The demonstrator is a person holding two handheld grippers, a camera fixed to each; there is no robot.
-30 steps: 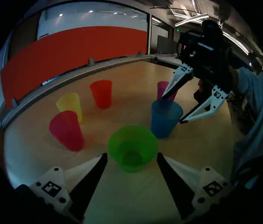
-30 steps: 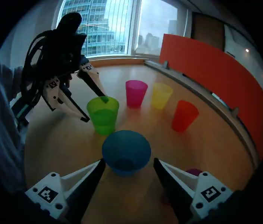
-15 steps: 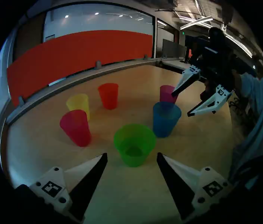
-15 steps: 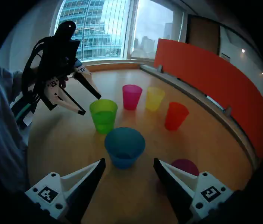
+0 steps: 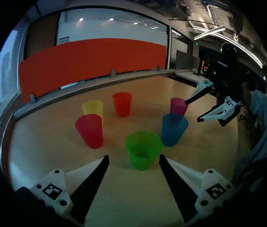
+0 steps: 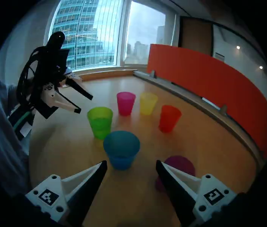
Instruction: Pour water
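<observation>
Green cup (image 5: pixel 144 149) stands upright straight ahead of my left tool (image 5: pixel 133 156), spread wide and empty; just beyond the green cup, blue cup (image 5: pixel 174 129) fronts my equally wide right tool (image 6: pixel 130 162).

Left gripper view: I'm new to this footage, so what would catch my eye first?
Six bright cups cluster on the wooden table, the green cup and blue cup nearest. A long orange panel runs behind them, and the right tongs hover open at the right.
</observation>
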